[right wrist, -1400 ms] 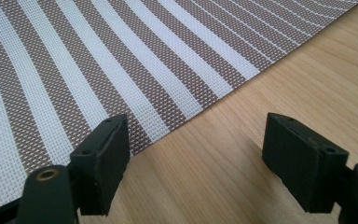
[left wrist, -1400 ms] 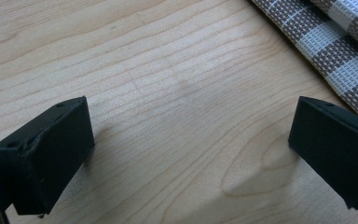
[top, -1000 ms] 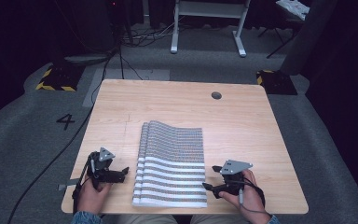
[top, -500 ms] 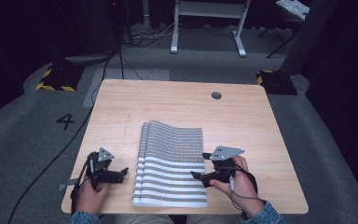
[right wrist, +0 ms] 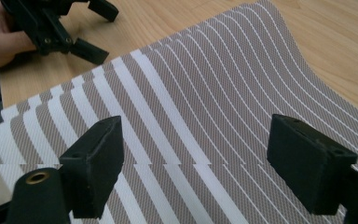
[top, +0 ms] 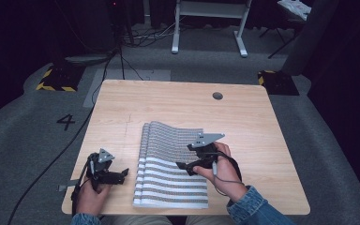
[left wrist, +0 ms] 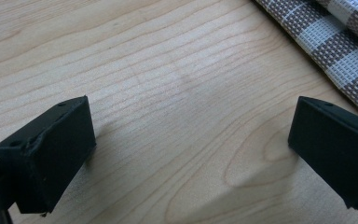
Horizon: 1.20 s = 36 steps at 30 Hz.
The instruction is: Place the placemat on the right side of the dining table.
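Observation:
A folded brown-and-white striped cloth (top: 171, 168) lies on the near middle of the wooden table (top: 178, 108). My right gripper (top: 183, 166) hovers over the cloth's right half, jaws wide open and empty, with the stripes (right wrist: 191, 107) spread below them. To the left of the cloth, my left gripper (top: 122, 174) rests low over bare wood, open and empty. The cloth's checked edge (left wrist: 335, 51) shows at the upper right in the left gripper view. The left gripper (right wrist: 81, 28) also appears at the top left of the right gripper view.
A round cable hole (top: 217, 95) sits in the table's far right part. Bare wood surrounds the cloth on all sides. Beyond the table are dark floor, cables (top: 117, 51) and a white stand's legs (top: 206, 28). The near table edge runs just below the cloth.
My right gripper has moved left and forward from the table's near right onto the cloth. The left gripper has stayed in place.

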Each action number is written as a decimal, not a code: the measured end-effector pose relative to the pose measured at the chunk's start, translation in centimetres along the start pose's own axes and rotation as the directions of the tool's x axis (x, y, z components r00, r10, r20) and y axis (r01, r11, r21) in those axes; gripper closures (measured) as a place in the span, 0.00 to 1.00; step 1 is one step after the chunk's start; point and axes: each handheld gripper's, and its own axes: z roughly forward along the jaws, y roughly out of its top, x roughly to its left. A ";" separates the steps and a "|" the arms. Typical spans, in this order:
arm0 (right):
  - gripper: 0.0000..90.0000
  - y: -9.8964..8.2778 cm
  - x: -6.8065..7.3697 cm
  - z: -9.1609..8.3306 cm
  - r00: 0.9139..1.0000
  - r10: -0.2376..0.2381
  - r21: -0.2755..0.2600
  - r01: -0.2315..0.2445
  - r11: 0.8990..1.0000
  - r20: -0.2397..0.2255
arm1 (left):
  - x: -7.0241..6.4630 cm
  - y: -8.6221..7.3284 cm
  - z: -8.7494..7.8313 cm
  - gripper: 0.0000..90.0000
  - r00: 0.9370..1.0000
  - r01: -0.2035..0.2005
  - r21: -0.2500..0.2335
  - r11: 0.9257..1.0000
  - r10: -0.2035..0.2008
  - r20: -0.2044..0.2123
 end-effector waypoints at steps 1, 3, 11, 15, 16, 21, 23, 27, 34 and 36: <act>0.23 0.0 0.0 0.0 1.000 0.000 0.000 0.000 1.000 0.000 | 0.0 0.0 0.0 0.00 1.000 0.005 -0.002 1.000 -0.005 -0.002; 0.25 0.7 0.4 1.4 1.000 0.009 0.010 -0.009 1.000 -0.002 | 0.0 0.1 0.1 0.00 1.000 0.000 0.003 1.000 0.000 -0.001; 0.25 2.3 2.4 6.6 1.000 0.015 0.052 -0.014 0.999 -0.014 | 0.0 0.1 0.1 0.00 1.000 -0.001 0.002 1.000 0.001 -0.002; 0.20 3.0 3.0 8.6 0.999 0.039 0.038 -0.038 0.999 -0.006 | 0.0 0.1 0.1 0.00 1.000 0.000 0.004 1.000 0.000 0.000; 0.20 3.0 3.0 8.6 0.999 0.039 0.038 -0.038 0.999 -0.006 | 0.0 0.1 0.1 0.00 1.000 0.001 0.002 1.000 -0.001 -0.001; 0.18 3.6 3.6 10.9 0.999 0.021 0.086 -0.024 0.996 0.036 | -0.1 0.0 0.1 0.01 1.000 0.009 0.000 1.000 -0.009 -0.007; 0.17 3.4 3.6 11.6 0.999 0.009 0.118 -0.014 0.993 0.042 | -0.1 0.0 0.0 0.01 1.000 0.006 0.007 1.000 -0.006 0.001; 0.16 2.8 3.6 12.6 0.997 0.046 0.129 -0.054 0.990 0.060 | -0.1 0.0 0.0 0.01 1.000 0.008 0.002 1.000 -0.008 0.002; 0.14 2.2 3.8 13.2 0.994 0.082 0.118 -0.091 0.989 0.076 | -0.1 0.0 0.0 0.00 1.000 0.008 0.002 1.000 -0.008 0.002; 0.14 2.0 3.7 13.3 0.993 0.090 0.112 -0.098 0.989 0.073 | -0.1 0.0 0.0 0.01 1.000 0.009 0.002 1.000 -0.009 0.003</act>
